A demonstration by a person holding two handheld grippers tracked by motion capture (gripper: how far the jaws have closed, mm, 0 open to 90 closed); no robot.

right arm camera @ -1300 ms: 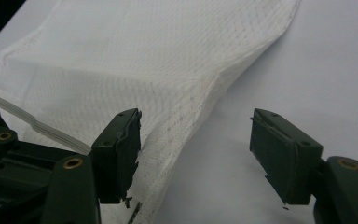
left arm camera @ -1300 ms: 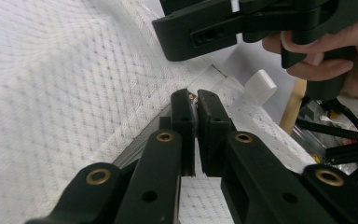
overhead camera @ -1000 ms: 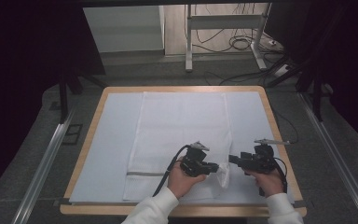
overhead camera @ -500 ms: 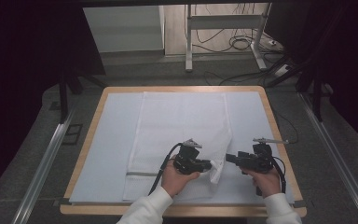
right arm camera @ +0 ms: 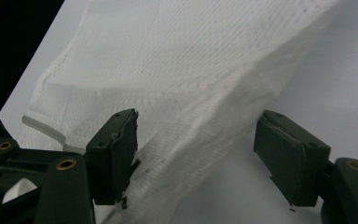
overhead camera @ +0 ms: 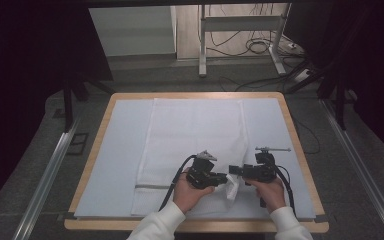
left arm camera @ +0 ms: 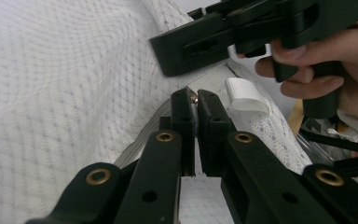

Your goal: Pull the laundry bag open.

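1. Surface (overhead camera: pixel 105 165): a flat board with a wooden rim, covered by a smooth pale sheet, lying under both grippers. It looks slick, so I judge that any sideways tug on the cloth could drag the whole piece instead of folding it.
2. Cloth (overhead camera: pixel 190 135): a long white rectangle of open mesh weave with a fine grid texture. It is soft and limp, with a grey band across its near end. It lies flat ahead of both grippers, and its near right corner is lifted into a crumpled peak between them.
3. Left gripper (left arm camera: pixel 190 105): black, hard-edged jaws pinched tight on a fold of the cloth at its tips. The hold is thin, only the edge of the mesh. Likely risk: the loose weave slides out if the hand pulls before the other gripper has a hold.
4. Right gripper (right arm camera: pixel 196 154): its jaws stand wide apart and have just been closing a little. A ridge of the cloth runs between them, just touching the left pad and well clear of the right one. Risk: closing now could catch several layers or only a thin edge of the ridge, leaving the corner bunched.
5. White tab (left arm camera: pixel 246 94): a small smooth loop sewn on the cloth just right of the left gripper's tips. It could snag on a jaw.
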